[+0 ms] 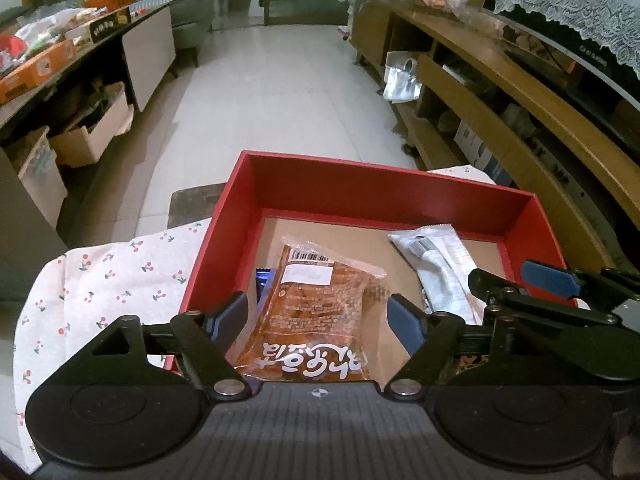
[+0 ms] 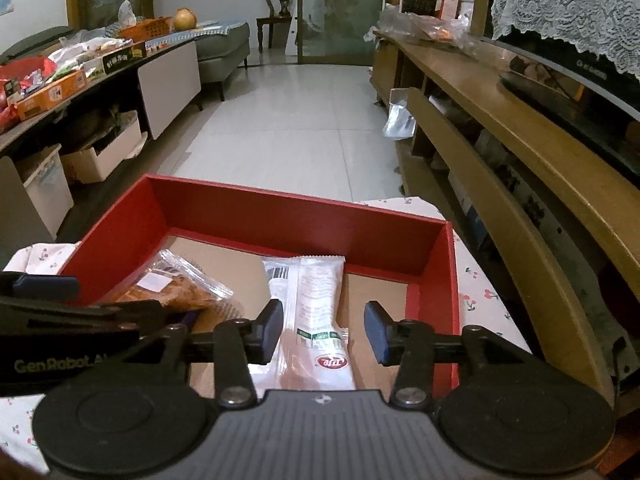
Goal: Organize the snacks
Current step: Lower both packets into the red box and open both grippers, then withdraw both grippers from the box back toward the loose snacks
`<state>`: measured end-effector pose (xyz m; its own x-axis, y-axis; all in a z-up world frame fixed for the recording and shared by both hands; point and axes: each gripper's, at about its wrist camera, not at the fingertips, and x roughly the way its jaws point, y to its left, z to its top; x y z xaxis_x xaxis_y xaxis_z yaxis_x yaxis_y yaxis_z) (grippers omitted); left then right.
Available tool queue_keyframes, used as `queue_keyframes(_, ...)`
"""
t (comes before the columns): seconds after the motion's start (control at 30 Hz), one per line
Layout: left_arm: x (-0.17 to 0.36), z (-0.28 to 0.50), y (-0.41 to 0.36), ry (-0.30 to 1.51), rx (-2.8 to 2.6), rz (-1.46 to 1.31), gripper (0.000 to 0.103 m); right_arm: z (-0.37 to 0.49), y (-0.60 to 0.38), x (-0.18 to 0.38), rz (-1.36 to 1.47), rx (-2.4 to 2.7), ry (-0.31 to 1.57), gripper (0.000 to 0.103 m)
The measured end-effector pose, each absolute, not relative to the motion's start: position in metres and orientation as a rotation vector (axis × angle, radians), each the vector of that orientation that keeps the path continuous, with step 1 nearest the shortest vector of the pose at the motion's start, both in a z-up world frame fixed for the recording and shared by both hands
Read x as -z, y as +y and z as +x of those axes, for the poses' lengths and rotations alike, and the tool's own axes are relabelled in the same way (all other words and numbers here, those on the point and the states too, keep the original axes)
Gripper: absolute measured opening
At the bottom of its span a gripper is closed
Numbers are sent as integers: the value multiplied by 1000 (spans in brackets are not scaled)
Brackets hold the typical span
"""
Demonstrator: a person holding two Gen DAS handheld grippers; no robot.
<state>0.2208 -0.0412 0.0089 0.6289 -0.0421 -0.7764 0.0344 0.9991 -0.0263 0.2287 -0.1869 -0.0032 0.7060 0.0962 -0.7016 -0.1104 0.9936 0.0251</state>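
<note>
A red box [image 1: 372,184] [image 2: 280,212] with a cardboard floor sits on a cherry-print cloth [image 1: 100,280]. Inside lie an orange snack bag [image 1: 316,312] [image 2: 168,288] on the left and a white wrapped snack bar [image 1: 440,268] [image 2: 316,312] on the right. A blue packet edge [image 1: 264,276] peeks from under the orange bag. My left gripper [image 1: 318,316] is open, its fingers on either side of the orange bag. My right gripper [image 2: 324,330] [image 1: 516,280] is open, its fingers on either side of the white bar.
A wooden TV cabinet [image 2: 500,92] with shelves runs along the right. A low table [image 2: 60,80] with snack boxes and bags stands at the left, cardboard boxes [image 2: 104,156] beneath it. White tiled floor [image 2: 288,128] lies beyond the box.
</note>
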Motion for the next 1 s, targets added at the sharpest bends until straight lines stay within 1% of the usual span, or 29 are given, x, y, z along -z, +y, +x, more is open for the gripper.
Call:
queue_keyframes(0.13,-13,217,-40,877,49,-16,85,224,-188,-2,-26,-110,763,62)
queue_keyframes(1.0,-43,176,-37,816,114,-18,85,173,-191,-36,-61,-102,690,63)
